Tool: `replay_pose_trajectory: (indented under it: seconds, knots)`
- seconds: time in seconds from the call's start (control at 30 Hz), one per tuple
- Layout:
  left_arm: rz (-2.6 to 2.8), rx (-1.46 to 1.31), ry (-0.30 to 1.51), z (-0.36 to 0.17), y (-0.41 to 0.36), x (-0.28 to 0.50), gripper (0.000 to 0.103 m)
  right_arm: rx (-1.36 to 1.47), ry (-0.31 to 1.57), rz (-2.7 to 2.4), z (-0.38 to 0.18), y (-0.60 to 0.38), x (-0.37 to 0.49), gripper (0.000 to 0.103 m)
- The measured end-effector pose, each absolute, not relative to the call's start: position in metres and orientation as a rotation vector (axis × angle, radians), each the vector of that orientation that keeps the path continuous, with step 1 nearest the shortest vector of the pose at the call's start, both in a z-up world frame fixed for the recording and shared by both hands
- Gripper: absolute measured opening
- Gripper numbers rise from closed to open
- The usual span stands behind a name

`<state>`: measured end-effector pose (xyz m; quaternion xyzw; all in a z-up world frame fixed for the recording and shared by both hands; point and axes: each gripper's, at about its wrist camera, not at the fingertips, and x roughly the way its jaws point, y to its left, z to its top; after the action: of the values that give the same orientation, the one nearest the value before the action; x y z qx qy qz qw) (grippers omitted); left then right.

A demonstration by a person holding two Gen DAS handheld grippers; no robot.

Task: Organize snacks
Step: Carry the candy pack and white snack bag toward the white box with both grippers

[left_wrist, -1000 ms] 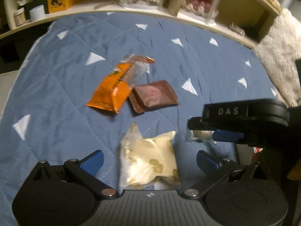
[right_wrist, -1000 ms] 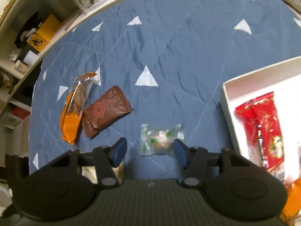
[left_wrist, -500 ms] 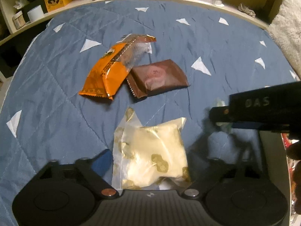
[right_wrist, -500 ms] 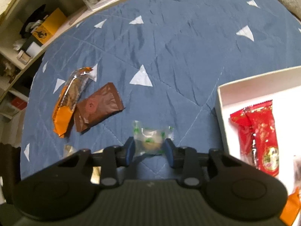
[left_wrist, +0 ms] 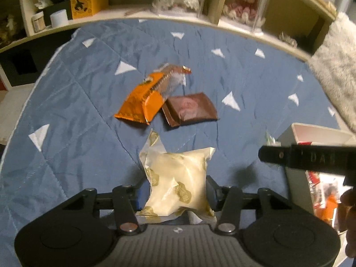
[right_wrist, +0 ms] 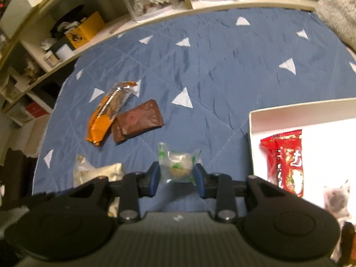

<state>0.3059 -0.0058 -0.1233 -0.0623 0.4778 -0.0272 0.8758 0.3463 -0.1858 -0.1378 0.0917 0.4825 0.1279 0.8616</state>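
Left gripper [left_wrist: 176,189] clamped on the cream pastry bag [left_wrist: 178,178], fingers pressed into both its sides, low over the blue quilt [left_wrist: 77,111]; right gripper [right_wrist: 176,175] closed on the small clear green-printed candy pack [right_wrist: 178,166]. Orange snack pack [left_wrist: 144,102] and brown wrapper [left_wrist: 191,109] lie touching each other farther out on the quilt, well apart from the white box [right_wrist: 289,115] at right, which holds a red packet [right_wrist: 287,158]. Right gripper's black body crosses the left view in front of the box; cluttered shelf [left_wrist: 133,17] runs behind the quilt.
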Motion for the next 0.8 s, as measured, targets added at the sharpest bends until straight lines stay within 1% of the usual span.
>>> replay_pose_trajectory:
  seconds: [0.4,0.8]
  knots:
    - [-0.057,-0.169,0.897,-0.081,-0.008,0.273,0.051,0.159,0.921,0.312,-0.096,-0.217,0.294,0.039]
    - [-0.108,-0.163,0.853,-0.054,-0.052,0.253,0.051,0.128,0.875,0.268,-0.080,-0.270,0.263,0.039]
